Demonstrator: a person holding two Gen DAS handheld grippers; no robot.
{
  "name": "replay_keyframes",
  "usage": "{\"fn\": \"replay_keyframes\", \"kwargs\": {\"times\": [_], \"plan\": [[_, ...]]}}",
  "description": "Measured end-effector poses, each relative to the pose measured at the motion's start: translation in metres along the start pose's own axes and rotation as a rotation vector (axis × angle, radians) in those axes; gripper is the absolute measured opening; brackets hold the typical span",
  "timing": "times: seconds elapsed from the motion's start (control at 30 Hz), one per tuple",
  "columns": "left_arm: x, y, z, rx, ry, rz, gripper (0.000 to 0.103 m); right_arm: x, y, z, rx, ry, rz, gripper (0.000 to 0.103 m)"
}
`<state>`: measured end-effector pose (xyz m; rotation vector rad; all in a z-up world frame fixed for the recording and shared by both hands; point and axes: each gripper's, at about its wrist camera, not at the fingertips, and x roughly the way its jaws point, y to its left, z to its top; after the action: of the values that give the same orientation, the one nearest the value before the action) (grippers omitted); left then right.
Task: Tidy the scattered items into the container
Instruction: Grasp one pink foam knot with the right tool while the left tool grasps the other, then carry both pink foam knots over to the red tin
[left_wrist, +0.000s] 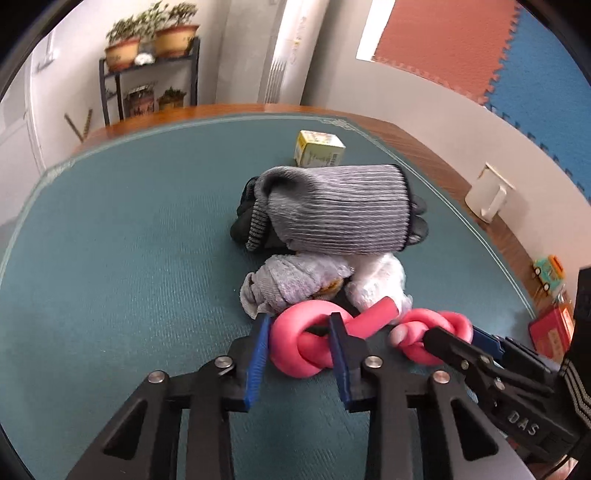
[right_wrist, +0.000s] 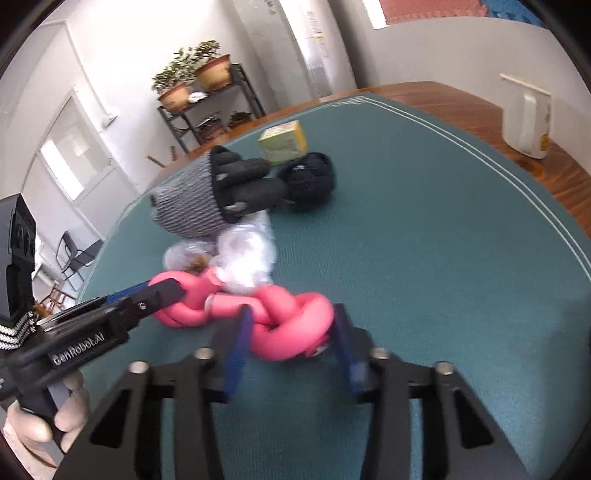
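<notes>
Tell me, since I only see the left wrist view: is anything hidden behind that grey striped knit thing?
Observer: Yes, a black rolled bundle lies beside the yellow box.
Operator: What holds the left gripper?
Observer: A person's hand wraps the left gripper handle.
Operator: Does the right gripper have the pink tube?
Observer: Yes, the right gripper has pads on both sides of the pink foam tube, at its second knot.
</notes>
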<state>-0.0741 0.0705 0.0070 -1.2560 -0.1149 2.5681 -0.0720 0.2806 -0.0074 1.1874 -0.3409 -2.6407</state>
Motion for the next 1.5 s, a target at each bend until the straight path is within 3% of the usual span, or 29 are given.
{"fn": "replay_keyframes", "kwargs": {"times": [0.17,0.33,1.07,1.33,1.5], "plan": [[-0.021,-0.006,0.001,0.016,-0.05,0.005,0.02,-0.011,0.004,-0.001,-0.02,-0.057,-0.014,0.036],[-0.03,-0.011,0.002,0.023,-0.077,0.01,0.019,-0.029,0.005,0.001,-0.021,-0.149,-0.069,0.035],[-0.074,-0.047,-0.002,0.093,-0.196,-0.016,0.018,-0.068,-0.005,0.008,0.006,-0.345,-0.255,0.035],[-0.103,-0.067,-0.01,0.161,-0.289,0.029,0.018,-0.127,-0.01,-0.017,0.041,-0.467,-0.332,0.035],[-0.107,-0.082,-0.015,0.183,-0.286,0.018,0.018,-0.166,-0.023,-0.04,0.085,-0.492,-0.372,0.036]]}}
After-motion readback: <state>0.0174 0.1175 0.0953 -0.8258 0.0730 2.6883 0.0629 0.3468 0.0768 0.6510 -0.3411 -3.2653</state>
